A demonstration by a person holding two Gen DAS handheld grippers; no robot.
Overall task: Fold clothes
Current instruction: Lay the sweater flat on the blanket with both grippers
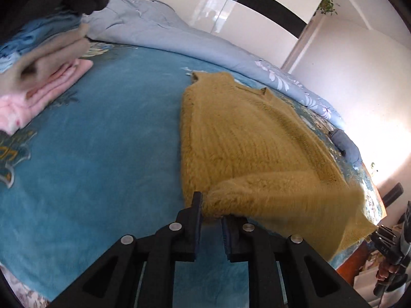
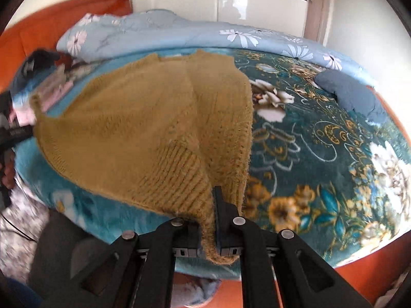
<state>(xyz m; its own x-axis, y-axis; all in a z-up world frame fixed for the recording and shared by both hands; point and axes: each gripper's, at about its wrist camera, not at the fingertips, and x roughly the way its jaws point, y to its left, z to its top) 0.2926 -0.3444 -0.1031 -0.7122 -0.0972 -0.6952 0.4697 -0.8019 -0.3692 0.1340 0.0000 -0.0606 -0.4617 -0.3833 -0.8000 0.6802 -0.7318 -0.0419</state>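
Observation:
A mustard-yellow knitted sweater point(image 1: 241, 138) lies spread on the blue bed blanket point(image 1: 97, 138). In the left wrist view my left gripper point(image 1: 211, 211) is shut on the sweater's near fuzzy edge, with fabric bunched between its fingers. In the right wrist view my right gripper point(image 2: 207, 220) is shut on the sweater point(image 2: 143, 123) at its ribbed hem, which hangs down between the fingers. The hem is lifted off the floral blanket point(image 2: 321, 154). The right gripper also shows at the left wrist view's right edge point(image 1: 390, 246).
A stack of folded clothes, pink point(image 1: 43, 95) and beige, sits at the bed's left. A light-blue floral duvet point(image 1: 164, 36) lies bunched along the far side. A grey-blue bundle point(image 2: 352, 95) lies at the right. An orange headboard point(image 2: 61, 20) and white wardrobe stand behind.

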